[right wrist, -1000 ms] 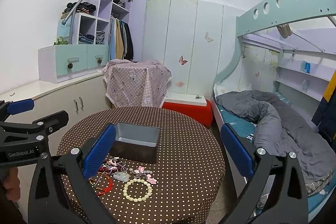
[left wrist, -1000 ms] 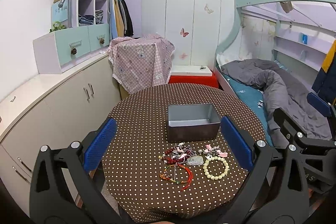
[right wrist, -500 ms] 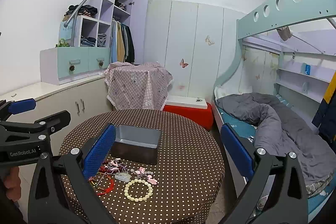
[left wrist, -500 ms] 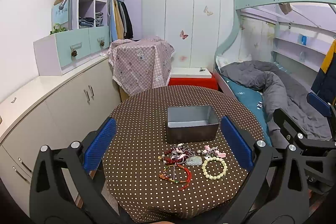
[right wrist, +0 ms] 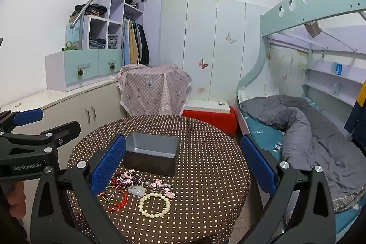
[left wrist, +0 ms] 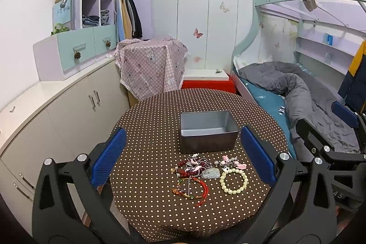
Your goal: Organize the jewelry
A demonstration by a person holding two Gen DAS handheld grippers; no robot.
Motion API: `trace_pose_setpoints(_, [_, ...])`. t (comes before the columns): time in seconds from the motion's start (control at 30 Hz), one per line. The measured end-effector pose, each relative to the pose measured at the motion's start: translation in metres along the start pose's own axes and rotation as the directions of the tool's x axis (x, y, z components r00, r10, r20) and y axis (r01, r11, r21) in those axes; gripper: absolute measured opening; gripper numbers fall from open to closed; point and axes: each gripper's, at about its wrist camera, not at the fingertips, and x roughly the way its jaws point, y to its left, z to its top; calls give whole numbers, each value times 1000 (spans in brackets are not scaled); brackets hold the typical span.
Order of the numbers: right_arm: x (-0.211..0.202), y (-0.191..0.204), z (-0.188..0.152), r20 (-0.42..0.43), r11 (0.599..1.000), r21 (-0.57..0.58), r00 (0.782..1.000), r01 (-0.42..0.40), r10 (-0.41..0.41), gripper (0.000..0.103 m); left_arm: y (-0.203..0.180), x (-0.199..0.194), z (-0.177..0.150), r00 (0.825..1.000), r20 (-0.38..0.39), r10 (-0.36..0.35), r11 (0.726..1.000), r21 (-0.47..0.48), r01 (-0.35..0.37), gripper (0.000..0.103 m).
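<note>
A grey metal tin point(left wrist: 207, 132) stands open and empty on the round polka-dot table point(left wrist: 148, 120); it also shows in the right wrist view point(right wrist: 151, 156). In front of it lie a cream bead bracelet point(left wrist: 233, 180) point(right wrist: 154, 205), a red cord bracelet point(left wrist: 191, 190) point(right wrist: 116, 199), a pale jade pendant point(left wrist: 211, 173) point(right wrist: 137, 190), dark red beads point(left wrist: 186, 172) and pink charms point(left wrist: 231, 161) point(right wrist: 163, 188). My left gripper point(left wrist: 183, 157) is open and empty, above the table's near edge. My right gripper point(right wrist: 183, 166) is open and empty, to the right of the left one.
White cabinets point(left wrist: 68, 111) with a drawer unit stand to the left. A pink checked cloth point(left wrist: 151, 65) covers something behind the table. A red box with a white lid point(left wrist: 208, 81) and a bunk bed with a grey duvet point(left wrist: 297, 93) stand at the right.
Both views have shifted slightly, the table sitting a little lower in frame. The jewelry and tin have not moved. Both grippers stay open.
</note>
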Motion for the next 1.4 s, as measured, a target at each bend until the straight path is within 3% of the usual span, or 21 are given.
trace_pose_setpoints(0.17, [15,-1,-4,-53,1000,8,999,-6,6,96,7,19,-3,997,-66,-45,999,-31,43,97])
trace_pose_setpoints(0.43, [47,-7,-24,-178,999,51,984,10,-1,96,26,64,-27,963,-202,-176,979,-138,150,97])
trace_pose_setpoints(0.63, [78,-15,-50,-320,992,126,947,6,35,96,30,83,-43,973,-225,-51,997,-61,38,97])
trace_pose_setpoints(0.9, [118,-15,-94,-510,987,154,859,46,39,96,33,110,-72,954,-297,-33,999,-6,33,97])
trace_pose_setpoints(1.03, [127,-7,-106,-554,991,125,832,46,31,96,29,121,-83,943,-332,23,998,67,0,97])
trace_pose_setpoints(1.13, [133,1,-112,-568,995,86,823,40,16,96,30,133,-91,924,-381,37,996,91,-2,97])
trace_pose_setpoints(1.27, [141,10,-121,-573,998,-10,817,67,-61,96,38,146,-102,896,-441,40,997,74,-8,97])
trace_pose_setpoints(1.4, [140,10,-125,-530,996,-48,844,69,-84,96,48,154,-106,885,-465,31,999,29,-20,97])
